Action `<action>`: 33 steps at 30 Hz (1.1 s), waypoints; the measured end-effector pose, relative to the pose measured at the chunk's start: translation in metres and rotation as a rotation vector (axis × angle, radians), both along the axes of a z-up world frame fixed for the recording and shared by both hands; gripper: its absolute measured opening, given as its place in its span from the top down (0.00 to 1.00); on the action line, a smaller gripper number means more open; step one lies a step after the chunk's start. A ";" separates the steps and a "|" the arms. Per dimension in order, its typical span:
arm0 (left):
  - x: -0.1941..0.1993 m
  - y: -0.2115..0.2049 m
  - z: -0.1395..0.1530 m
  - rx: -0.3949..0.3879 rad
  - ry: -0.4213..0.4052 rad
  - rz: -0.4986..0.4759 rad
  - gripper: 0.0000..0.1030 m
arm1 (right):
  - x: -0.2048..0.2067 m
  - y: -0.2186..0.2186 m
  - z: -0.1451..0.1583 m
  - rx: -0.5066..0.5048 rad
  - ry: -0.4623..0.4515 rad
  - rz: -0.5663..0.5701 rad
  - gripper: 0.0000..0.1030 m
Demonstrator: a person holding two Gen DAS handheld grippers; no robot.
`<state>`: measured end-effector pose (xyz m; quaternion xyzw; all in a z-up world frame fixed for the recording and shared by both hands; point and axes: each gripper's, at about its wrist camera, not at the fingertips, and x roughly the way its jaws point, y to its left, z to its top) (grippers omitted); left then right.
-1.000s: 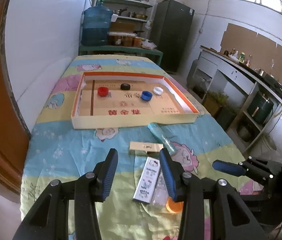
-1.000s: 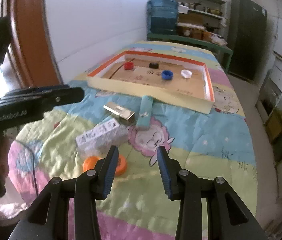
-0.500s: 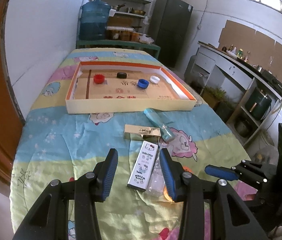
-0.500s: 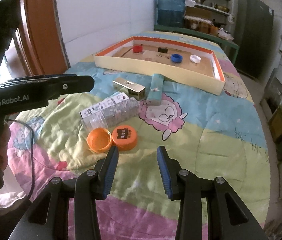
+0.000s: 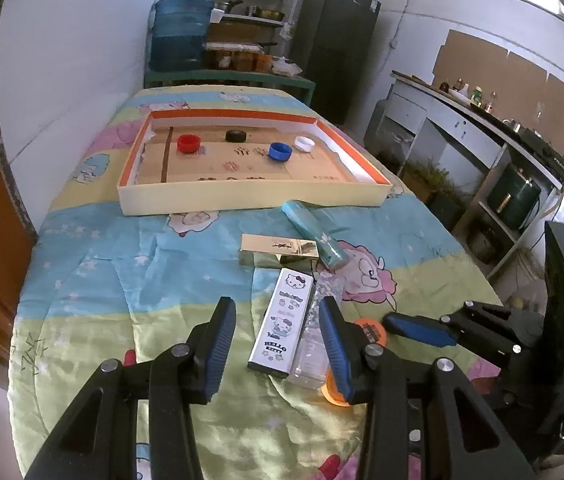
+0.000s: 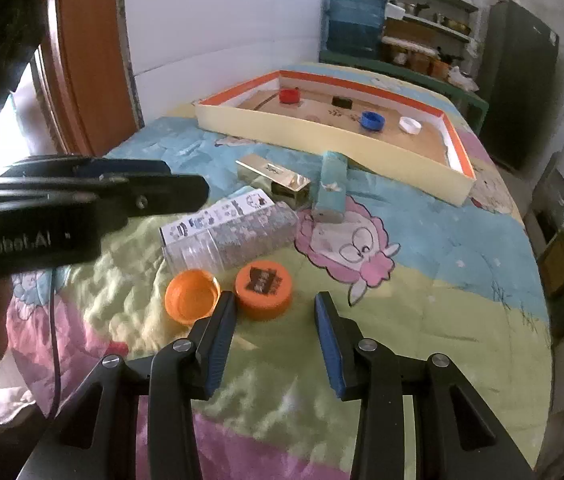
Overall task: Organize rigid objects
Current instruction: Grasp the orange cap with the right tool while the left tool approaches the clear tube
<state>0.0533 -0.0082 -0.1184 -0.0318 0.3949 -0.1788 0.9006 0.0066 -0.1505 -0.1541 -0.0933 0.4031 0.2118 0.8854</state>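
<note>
Both hand-held grippers gape empty, the right hand-held gripper (image 6: 275, 312) just short of an orange cap (image 6: 264, 289) and the left hand-held gripper (image 5: 278, 322) over the white Hello Kitty box (image 5: 283, 322), likely lining up pickups for the tray (image 5: 250, 200) holding 4 caps.

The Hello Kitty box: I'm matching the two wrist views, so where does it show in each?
Left wrist: the Hello Kitty box lies lower centre, lengthwise between the left gripper fingers, untouched.
Right wrist: the box sits left of centre, behind the clear bottle.
Shared landmark: the gold box just beyond it.
</note>
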 end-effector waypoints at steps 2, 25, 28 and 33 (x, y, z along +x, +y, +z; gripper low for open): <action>0.001 -0.002 -0.002 0.002 0.005 -0.007 0.58 | 0.002 0.002 0.000 -0.002 -0.006 0.008 0.60; 0.023 -0.040 -0.014 0.064 0.021 -0.257 0.58 | -0.012 -0.035 0.001 0.021 -0.011 -0.105 0.70; 0.024 -0.041 -0.015 0.074 0.017 -0.283 0.58 | -0.012 -0.038 0.000 0.026 -0.008 -0.114 0.70; 0.020 -0.043 -0.016 0.050 0.025 -0.353 0.60 | -0.011 -0.037 0.000 0.027 -0.004 -0.121 0.70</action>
